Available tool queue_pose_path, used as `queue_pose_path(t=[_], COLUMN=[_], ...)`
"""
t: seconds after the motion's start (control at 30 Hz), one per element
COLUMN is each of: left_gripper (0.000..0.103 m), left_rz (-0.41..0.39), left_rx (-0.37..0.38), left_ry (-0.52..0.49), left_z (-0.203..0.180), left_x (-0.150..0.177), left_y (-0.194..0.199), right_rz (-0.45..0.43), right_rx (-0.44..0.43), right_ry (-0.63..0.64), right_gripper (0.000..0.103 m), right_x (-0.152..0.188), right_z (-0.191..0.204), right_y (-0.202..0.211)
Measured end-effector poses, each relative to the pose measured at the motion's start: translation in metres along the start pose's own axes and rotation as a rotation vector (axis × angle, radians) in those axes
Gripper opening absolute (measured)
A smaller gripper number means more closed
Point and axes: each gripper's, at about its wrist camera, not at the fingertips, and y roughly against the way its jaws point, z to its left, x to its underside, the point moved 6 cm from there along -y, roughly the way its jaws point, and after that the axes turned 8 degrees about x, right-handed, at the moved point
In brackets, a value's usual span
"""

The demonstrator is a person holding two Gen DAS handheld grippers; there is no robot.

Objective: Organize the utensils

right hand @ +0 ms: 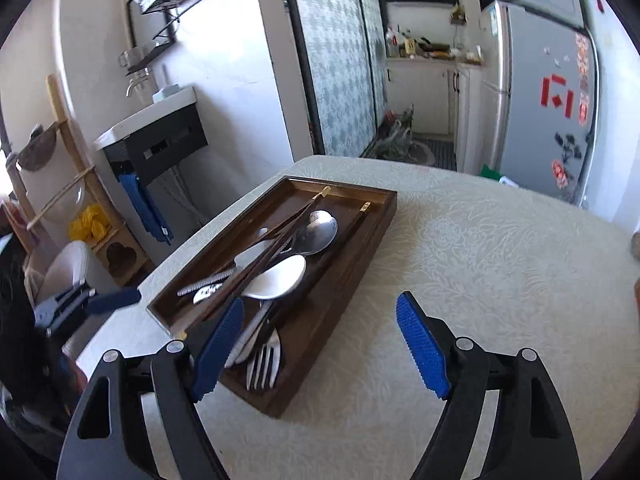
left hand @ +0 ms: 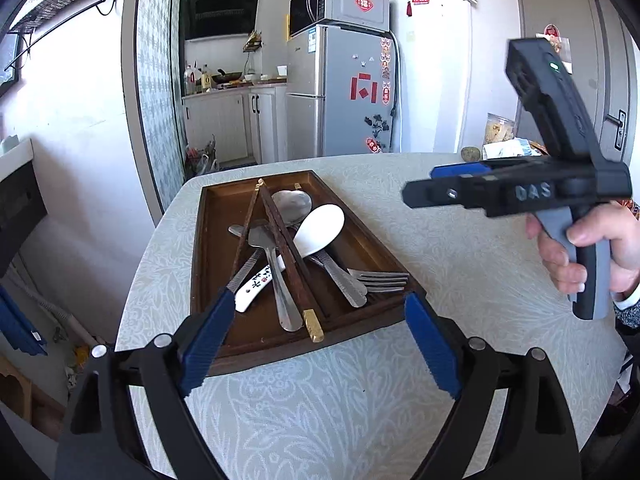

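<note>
Both tongs [left hand: 320, 312] [right hand: 320, 340] wide open, empty, above tray [left hand: 360, 240].

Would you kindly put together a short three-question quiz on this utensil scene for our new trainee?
1. True or false: the fork lies inside the wooden tray.
2. Which lies across the pile? A) dark chopsticks B) a knife C) a whisk
3. Fill in: both the left gripper and the right gripper stand ____ and hold nothing.

Key: 1 true; 2 A; 3 open.
</note>
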Motion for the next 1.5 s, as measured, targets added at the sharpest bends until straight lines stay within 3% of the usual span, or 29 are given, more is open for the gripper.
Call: queue_pose_path(t=[0.23, 0.7, 1.13, 1.3, 1.5], left_gripper=[0.097, 0.100, 0.100, 0.100, 0.100], left_rz=[-0.051, -0.060, -0.068, -0.069, -0.067], left_rx=[0.001, 0.000, 0.028, 0.019, 0.009], left_ry=[-0.008, -0.053, -0.029, -0.020, -0.033], left_z=[-0.001, -0.010, -0.005, -0.003, -0.004], left_x=[-0.001, -0.002, -0.001, -0.001, -0.001], left_y=[0.009, 0.010, 0.012, 0.013, 0.013], right_rz=[-0.159, -0.167, -0.186, -0.202, -0.237], right_rx=[0.054, 0.060, 0.033, 0.040, 0.064], right_ry=[0.167, 0.161, 0.095, 0.085, 0.064], right_gripper=[0.085, 0.085, 0.091, 0.099, 0.100], right_x=[0.040, 0.078, 0.077, 0.076, 0.075], right_z=[0.002, -0.010, -0.023, -0.025, -0.030], right_y=[0.058, 0.065, 0.069, 0.072, 0.079])
